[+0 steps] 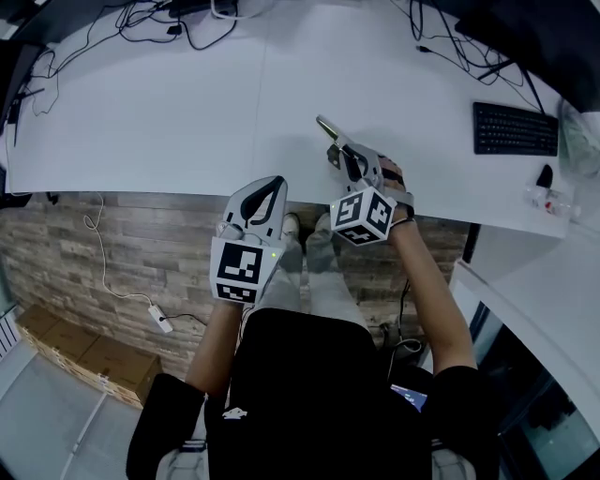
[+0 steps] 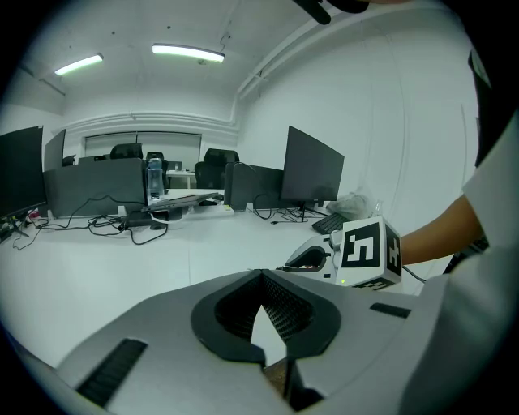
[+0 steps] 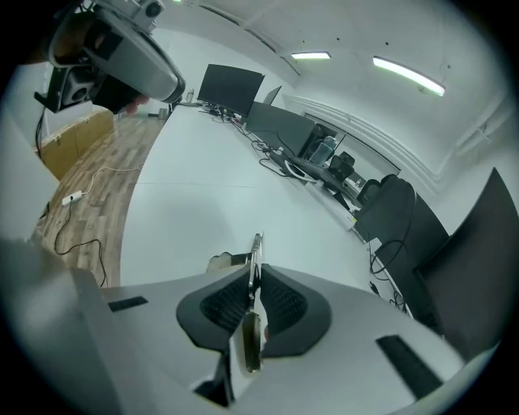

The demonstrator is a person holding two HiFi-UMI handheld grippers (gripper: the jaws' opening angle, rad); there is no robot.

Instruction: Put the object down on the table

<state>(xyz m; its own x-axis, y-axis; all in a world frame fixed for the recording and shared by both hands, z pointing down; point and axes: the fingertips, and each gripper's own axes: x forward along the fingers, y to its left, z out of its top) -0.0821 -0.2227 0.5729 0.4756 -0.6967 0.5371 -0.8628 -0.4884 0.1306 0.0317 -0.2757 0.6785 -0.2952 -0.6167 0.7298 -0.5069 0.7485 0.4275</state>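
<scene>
Nothing is set down yet: the right gripper [image 1: 340,150] clamps a thin metal object [image 1: 327,126] over the table [image 1: 187,112], near its near edge. Lowering and release remain. The left gripper [image 1: 271,184] is closed, empty.

The white surface [image 1: 187,112] spreads out ahead of the right hand-held gripper [image 1: 341,153], and a faint seam crosses it a little to that gripper's left. Well off to the gripper's right lies a black keyboard [image 1: 515,128], with a small black item [image 1: 545,175] just beside it. Far ahead, black cables [image 1: 141,19] tangle to the left, and more cables [image 1: 464,47] trail to the right.
</scene>
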